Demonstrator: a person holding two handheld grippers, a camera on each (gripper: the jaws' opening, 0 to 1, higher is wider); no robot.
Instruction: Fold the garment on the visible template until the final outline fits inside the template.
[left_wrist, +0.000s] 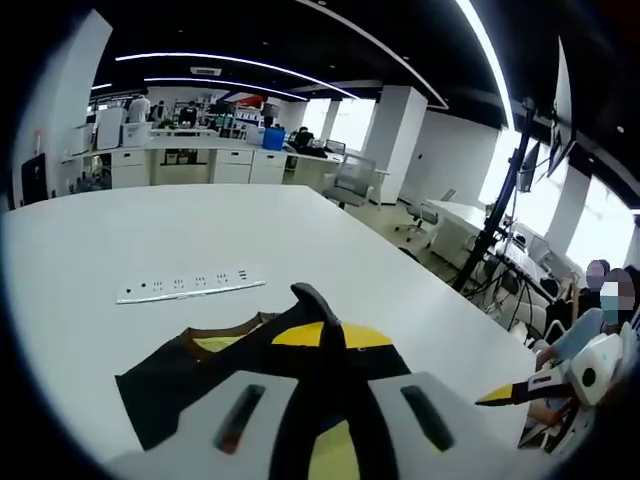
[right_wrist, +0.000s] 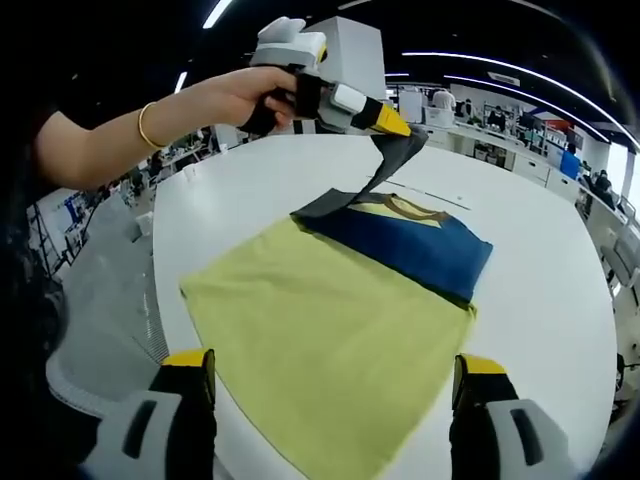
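Right gripper view: garment (right_wrist: 405, 245) crosswise on template (right_wrist: 320, 350).

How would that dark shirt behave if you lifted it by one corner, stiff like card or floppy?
Probably floppy: where the left tongs pinch the dark shirt, the lifted corner hangs in a soft drape. It likely feels light, since one pinch raises it. On the smooth white table it may slide rather than stay put.
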